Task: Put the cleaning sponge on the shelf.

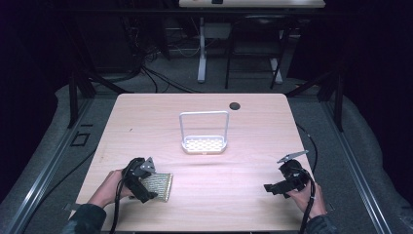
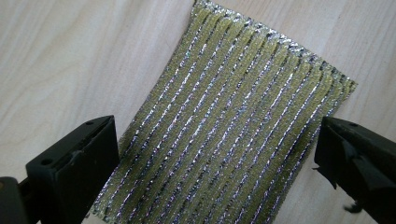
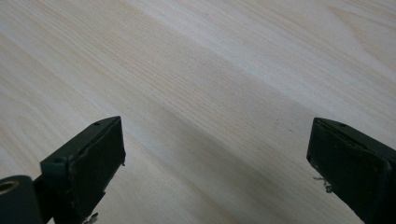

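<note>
The left gripper (image 1: 144, 183) sits low at the near-left of the table (image 1: 253, 112), its jaws spread wide and straddling a ribbed, glittery green-gold pad (image 1: 158, 186). In the left gripper view the pad (image 2: 229, 135) lies flat on the wood directly between the two black jaws, one jaw just beside each long edge, neither clearly touching it. The pad's long axis and its ribs run away from the gripper, tilted somewhat to the right, so the jaws face its two long sides and would pinch across its width; the near end runs out of frame below. That makes the left gripper plainly the nearer one, already lined up on the pad. The right gripper (image 1: 281, 186) is at the near-right, well apart from the pad, jaws also wide apart with nothing between them; its own view shows bare wood grain ahead. Farther out, near the table's middle, stands a small white rack (image 1: 204, 144) with a perforated base and a tall hoop handle, beyond both grippers. A dark round hole (image 1: 234, 106) lies toward the far edge.
</note>
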Action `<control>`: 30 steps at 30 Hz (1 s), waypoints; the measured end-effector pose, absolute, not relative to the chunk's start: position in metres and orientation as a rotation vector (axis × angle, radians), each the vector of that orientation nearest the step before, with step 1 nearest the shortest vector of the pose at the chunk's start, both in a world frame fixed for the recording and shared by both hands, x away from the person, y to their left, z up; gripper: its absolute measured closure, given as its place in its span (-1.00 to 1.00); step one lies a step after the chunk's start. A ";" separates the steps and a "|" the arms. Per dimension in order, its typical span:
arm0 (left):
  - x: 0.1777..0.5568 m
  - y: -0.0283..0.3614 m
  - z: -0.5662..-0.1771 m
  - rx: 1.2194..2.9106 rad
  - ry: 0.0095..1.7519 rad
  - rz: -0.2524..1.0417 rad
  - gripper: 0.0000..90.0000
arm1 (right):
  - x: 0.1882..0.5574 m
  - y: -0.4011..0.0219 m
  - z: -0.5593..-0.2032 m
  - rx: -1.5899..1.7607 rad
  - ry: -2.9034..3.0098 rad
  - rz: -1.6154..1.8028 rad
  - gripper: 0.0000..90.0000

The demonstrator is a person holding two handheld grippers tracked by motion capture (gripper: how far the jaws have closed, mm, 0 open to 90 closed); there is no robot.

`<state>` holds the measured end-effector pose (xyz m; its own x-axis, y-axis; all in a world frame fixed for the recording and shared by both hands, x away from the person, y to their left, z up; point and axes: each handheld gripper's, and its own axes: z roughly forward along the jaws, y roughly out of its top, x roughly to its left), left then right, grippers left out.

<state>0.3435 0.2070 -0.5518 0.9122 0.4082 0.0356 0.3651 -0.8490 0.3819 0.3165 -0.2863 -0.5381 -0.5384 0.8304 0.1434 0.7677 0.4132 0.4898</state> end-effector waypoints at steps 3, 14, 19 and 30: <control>0.342 0.205 -0.551 2.705 0.561 0.158 -1.00 | 0.316 -0.286 -0.539 1.445 2.541 0.779 -0.92; 0.343 0.206 -0.551 2.682 0.564 0.157 -1.00 | 0.317 -0.287 -0.538 1.454 2.553 0.792 -0.92; 0.346 0.202 -0.548 2.660 0.521 0.117 -1.00 | 0.317 -0.286 -0.538 1.456 2.565 0.799 -0.92; 0.352 0.207 -0.553 2.708 0.502 0.105 -1.00 | 0.315 -0.285 -0.536 1.443 2.561 0.818 -0.92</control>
<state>0.3520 0.2075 -0.5533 0.9332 0.3593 0.0039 0.3306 -0.8628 0.3825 0.3150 -0.2848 -0.5358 -0.5495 0.8166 0.1769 0.7679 0.4102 0.4921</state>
